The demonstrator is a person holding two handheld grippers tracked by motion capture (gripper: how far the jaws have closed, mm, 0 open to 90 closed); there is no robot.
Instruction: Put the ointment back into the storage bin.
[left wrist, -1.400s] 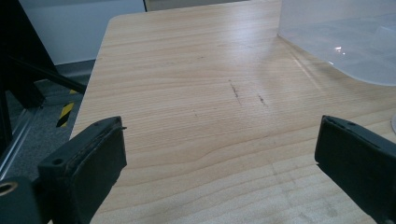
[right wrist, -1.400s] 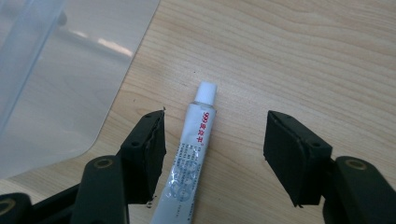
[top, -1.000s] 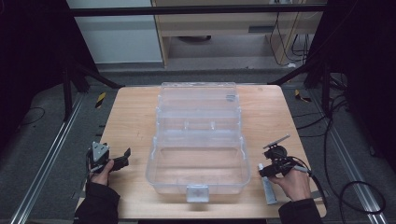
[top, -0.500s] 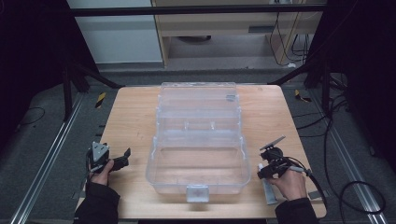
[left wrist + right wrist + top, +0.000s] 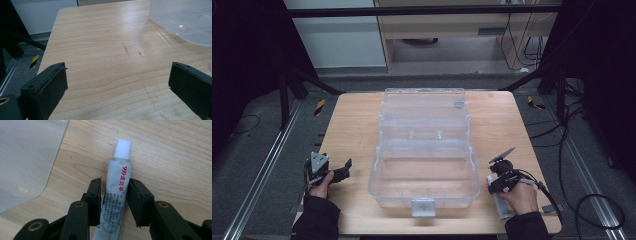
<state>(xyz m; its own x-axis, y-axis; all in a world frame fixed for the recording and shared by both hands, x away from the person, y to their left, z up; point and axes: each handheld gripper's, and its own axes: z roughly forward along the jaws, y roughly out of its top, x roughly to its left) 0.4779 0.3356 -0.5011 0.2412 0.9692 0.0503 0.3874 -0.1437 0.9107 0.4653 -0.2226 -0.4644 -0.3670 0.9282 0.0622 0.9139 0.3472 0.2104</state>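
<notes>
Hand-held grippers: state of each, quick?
Left hand-held gripper: open, empty.
Right hand-held gripper: has just been closing, shut on white ointment tube with red print.

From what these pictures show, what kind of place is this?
Most likely a lab or workshop recording bay, not a home. A bare wooden table stands inside a black metal frame, loose cables lie on the grey floor, and a person works with handheld grippers beside a clear plastic box.

tube (image 5: 117,192): white, red print, white cap | box (image 5: 424,150): clear | table (image 5: 352,120): light wood grain | jaws: black
</notes>
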